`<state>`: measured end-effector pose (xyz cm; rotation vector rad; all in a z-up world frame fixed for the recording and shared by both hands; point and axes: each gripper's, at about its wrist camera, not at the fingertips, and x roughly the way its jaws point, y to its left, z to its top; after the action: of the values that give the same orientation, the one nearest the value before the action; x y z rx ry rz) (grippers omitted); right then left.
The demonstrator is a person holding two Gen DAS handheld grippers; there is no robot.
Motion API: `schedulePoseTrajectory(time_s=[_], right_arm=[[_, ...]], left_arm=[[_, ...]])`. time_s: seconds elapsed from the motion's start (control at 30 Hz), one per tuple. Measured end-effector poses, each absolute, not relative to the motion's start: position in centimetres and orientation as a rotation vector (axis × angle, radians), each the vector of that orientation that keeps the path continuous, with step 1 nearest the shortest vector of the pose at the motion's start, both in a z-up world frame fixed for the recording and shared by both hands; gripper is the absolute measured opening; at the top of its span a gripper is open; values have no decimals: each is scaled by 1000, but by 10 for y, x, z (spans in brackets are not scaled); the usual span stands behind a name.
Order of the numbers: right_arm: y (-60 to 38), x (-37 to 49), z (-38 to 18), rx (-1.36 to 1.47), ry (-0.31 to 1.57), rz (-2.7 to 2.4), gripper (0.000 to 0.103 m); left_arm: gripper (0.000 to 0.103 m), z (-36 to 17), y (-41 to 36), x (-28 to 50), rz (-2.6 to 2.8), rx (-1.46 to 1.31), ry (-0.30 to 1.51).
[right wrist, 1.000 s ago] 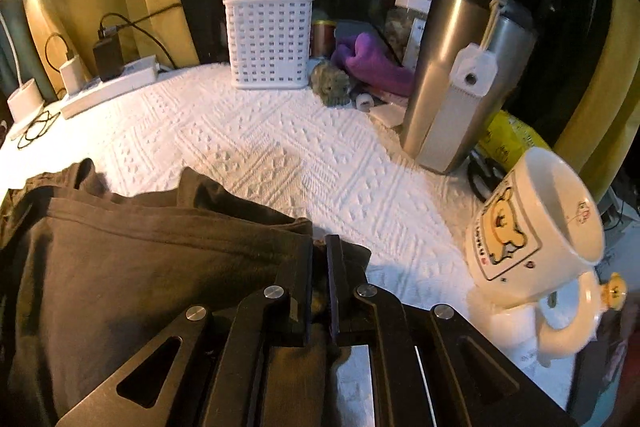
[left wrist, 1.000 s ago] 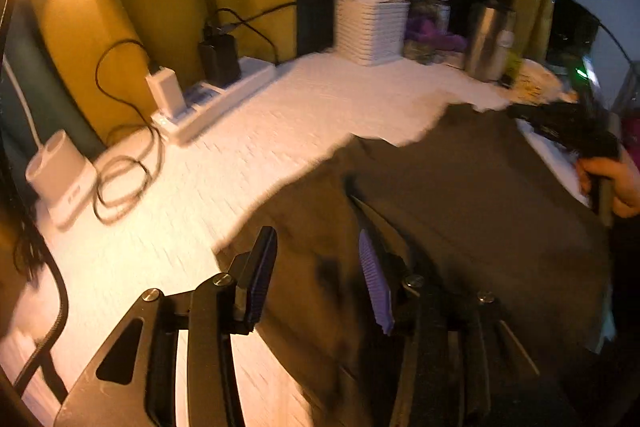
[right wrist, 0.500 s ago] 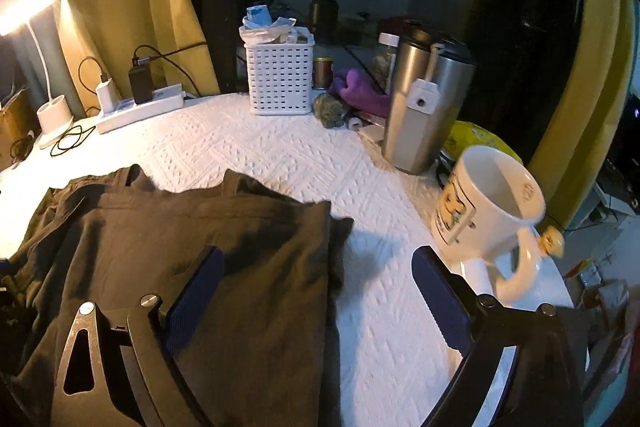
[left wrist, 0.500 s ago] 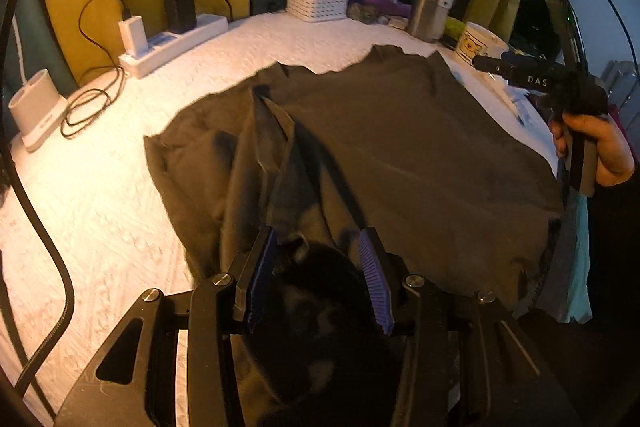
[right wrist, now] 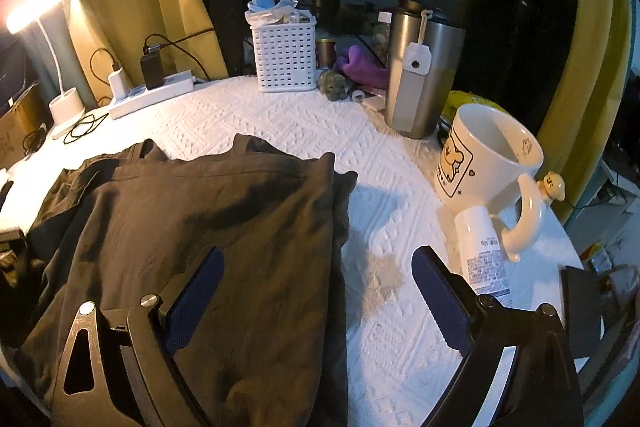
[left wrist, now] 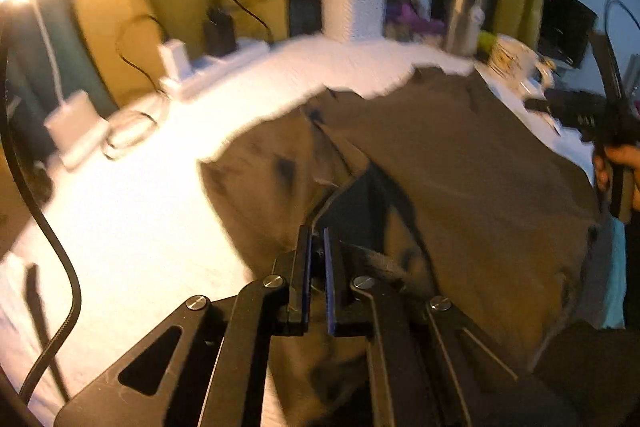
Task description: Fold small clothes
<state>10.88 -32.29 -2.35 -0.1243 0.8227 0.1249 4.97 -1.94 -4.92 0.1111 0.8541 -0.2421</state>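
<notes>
- Left wrist view: the left gripper (left wrist: 316, 251) has its jaws pressed together on a raised fold of the dark garment (left wrist: 460, 163), near the garment's left edge. The garment lies spread over the white tablecloth (left wrist: 132, 227), toward the table's near edge. At the right, a hand (left wrist: 616, 171) holds the right gripper (left wrist: 536, 105) above the cloth.
- Right wrist view: the right gripper (right wrist: 316, 291) stands wide apart with nothing between its pads, over the garment's (right wrist: 208, 235) right edge. A mug (right wrist: 484, 159) and a steel tumbler (right wrist: 420, 79) stand near the table's right edge.
- The fabric looks soft, light and limp; it will likely sag and crease, so pinching a hem or corner seems best.
</notes>
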Motion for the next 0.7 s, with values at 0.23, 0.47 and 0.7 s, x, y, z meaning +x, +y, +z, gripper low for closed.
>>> schedulePoseTrajectory(time_s=[0.23, 0.47, 0.7], right_arm=[[-319, 119, -32, -112, 848, 123, 96], [-315, 138, -37, -125, 871, 112, 96], [-319, 154, -39, -112, 875, 122, 90]], left_arm=[[4, -27, 32, 86, -88, 138, 773], [4, -36, 72, 126, 21, 135, 763], [4, -68, 92, 153, 48, 111, 832]])
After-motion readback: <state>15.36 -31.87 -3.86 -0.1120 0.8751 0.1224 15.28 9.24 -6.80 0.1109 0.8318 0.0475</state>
